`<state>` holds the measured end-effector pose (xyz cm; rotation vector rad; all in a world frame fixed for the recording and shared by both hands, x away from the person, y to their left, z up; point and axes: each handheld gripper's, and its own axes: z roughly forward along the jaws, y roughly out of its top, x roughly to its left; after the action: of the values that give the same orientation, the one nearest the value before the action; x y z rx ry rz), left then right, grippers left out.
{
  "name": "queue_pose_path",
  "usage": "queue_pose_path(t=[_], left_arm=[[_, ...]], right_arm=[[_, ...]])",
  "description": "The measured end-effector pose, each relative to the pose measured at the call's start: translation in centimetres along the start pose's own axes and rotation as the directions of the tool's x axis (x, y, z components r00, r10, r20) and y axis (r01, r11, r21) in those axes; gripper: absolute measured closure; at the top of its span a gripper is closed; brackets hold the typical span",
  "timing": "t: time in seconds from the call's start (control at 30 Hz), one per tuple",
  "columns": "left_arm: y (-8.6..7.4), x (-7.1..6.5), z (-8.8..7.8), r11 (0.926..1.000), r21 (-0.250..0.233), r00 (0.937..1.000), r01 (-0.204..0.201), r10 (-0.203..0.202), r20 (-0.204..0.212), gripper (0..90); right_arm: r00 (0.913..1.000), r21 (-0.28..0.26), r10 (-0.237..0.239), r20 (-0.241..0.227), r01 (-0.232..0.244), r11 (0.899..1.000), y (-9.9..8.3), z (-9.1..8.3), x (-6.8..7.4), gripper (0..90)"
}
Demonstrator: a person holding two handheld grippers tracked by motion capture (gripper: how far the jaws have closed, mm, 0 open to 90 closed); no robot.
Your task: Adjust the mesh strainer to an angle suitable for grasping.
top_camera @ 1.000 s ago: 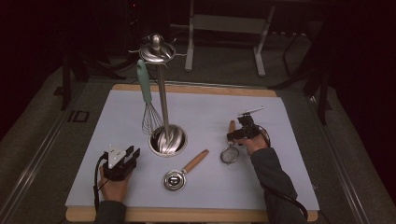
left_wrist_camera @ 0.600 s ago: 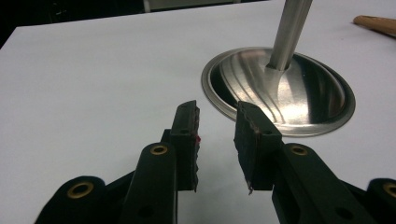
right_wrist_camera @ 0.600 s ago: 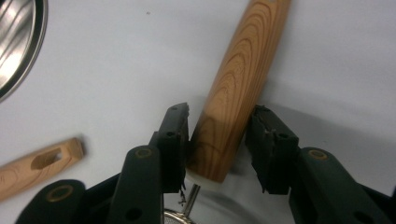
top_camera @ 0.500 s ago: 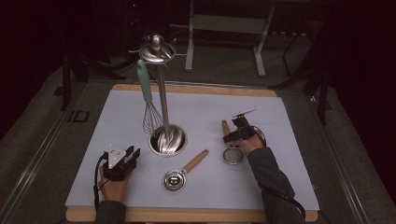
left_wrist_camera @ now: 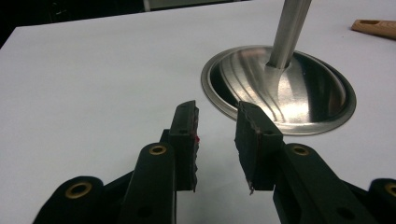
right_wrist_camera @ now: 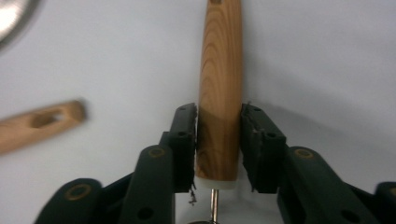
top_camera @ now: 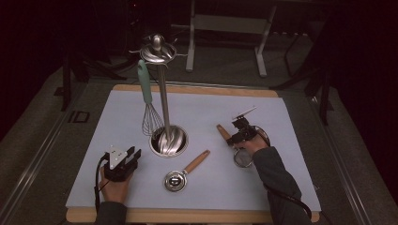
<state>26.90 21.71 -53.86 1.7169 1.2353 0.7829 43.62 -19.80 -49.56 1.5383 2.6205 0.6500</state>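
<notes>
A small strainer point(top_camera: 242, 158) with a wooden handle point(right_wrist_camera: 218, 93) lies on the white mat, right of centre. My right gripper point(top_camera: 236, 136) point(right_wrist_camera: 218, 116) is down over that handle. Its jaws have just been closing and both pads now press on the wood. My left gripper point(top_camera: 132, 157) point(left_wrist_camera: 217, 126) rests at the front left, open, with nothing between its jaws. It points at the round steel base point(left_wrist_camera: 280, 88) of a utensil stand point(top_camera: 168, 140). A whisk point(top_camera: 146, 96) with a teal handle hangs from the stand's top.
A steel scoop point(top_camera: 175, 180) with a wooden handle point(top_camera: 197, 161) lies between the two hands, in front of the stand. That handle shows blurred at the left point(right_wrist_camera: 42, 126). The mat point(top_camera: 281, 117) covers a wooden board on a dark table; metal frames stand behind.
My right gripper has settled onto the strainer's wooden handle and its jaws have closed against it. The strainer shifted slightly. The left hand has stayed still.
</notes>
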Motion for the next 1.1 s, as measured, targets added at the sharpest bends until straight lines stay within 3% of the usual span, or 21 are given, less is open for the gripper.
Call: queue_pose_path(t=[0.2, 0.47, 0.67, 0.87, 1.1], left_arm=[[0.0, 0.0, 0.0, 1.0, 0.001, 1.0, 0.0, 0.0, 0.001, 68.8], [0.0, 0.0, 0.0, 1.0, 0.001, 1.0, -0.001, 0.001, 0.001, 68.7], [0.0, 0.0, 0.0, 1.0, 0.002, 1.0, -0.004, 0.004, 0.001, 68.6], [0.0, 0.0, 0.0, 1.0, 0.001, 1.0, -0.004, 0.004, 0.002, 68.6], [0.0, 0.0, 0.0, 1.0, 0.002, 1.0, -0.006, 0.006, 0.0, 68.6]], right_arm=[[0.9995, 0.024, 0.006, -0.033, -0.005, 1.0, 0.3, -0.6, -0.4, 64.0], [0.9972, 0.093, 0.028, -0.07, -0.021, 0.995, 0.2, 0.4, -0.9, 67.4], [0.9982, 0.102, 0.016, -0.057, -0.01, 0.995, 0.4, 0.6, -0.3, 70.0], [0.9992, 0.11, -0.025, -0.031, 0.028, 0.994, 0.5, 0.6, 0.4, 70.9], [0.9986, 0.076, -0.029, -0.044, 0.033, 0.997, 0.3, 0.1, 0.6, 70.9]])
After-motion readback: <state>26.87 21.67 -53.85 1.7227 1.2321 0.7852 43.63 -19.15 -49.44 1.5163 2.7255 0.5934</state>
